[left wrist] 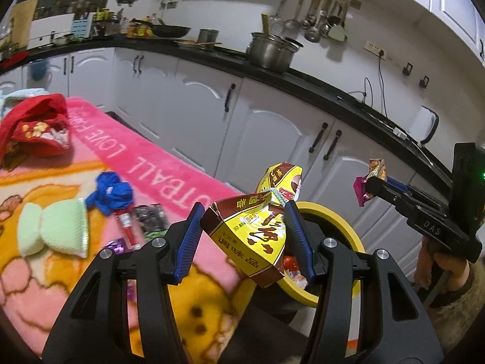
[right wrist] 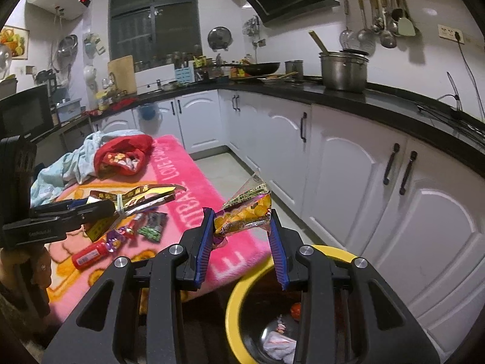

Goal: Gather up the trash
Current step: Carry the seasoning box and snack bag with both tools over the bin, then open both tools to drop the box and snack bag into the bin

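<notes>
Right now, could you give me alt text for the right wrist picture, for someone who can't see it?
The right gripper holds a crinkled snack wrapper above a yellow-rimmed bin beside a pink blanket. At left, the left gripper grips a yellow-brown packet; white kitchen cabinets stand behind.

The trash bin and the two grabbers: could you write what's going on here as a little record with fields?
left gripper: shut on a yellow and brown seasoning packet
right gripper: shut on a purple and orange snack wrapper
bin: yellow rim, beside the table, some trash already inside
table cover: pink blanket
still on the blanket: red bottle, small wrappers, blue crumpled cloth
</notes>
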`<state>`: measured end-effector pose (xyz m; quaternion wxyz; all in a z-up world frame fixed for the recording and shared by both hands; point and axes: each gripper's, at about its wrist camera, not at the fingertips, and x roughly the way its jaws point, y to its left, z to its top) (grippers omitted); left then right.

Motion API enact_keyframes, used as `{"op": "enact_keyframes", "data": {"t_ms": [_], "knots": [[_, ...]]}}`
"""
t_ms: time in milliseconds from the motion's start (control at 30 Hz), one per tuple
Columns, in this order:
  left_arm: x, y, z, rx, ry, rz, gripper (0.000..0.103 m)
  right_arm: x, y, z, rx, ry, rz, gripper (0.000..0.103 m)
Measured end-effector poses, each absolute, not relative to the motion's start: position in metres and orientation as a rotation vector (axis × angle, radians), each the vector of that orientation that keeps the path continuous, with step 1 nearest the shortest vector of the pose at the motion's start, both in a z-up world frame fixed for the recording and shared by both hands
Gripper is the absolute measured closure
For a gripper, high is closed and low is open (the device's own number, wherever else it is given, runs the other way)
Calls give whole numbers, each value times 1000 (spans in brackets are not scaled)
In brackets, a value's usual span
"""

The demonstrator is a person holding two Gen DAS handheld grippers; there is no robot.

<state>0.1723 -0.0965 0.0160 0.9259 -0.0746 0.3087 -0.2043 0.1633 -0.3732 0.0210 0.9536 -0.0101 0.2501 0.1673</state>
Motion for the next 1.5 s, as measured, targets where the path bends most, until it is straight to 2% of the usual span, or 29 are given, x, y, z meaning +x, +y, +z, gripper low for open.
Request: {"op": "enact_keyframes", "data": {"t_ms": [800,1233,1333,1500], "knots": [[208,-222,-30,-28,750,-584,57,157,-457,-50,-4,628,159,68],[223,-253,-60,14,819,-604,56,163,-470,-95,32,735,143,62],[225,-255,-66,12,830,-602,57,165,-472,-101,45,747,142,60],[226,-256,-70,10,840,-602,57,166,-472,-105,49,758,141,47]]}}
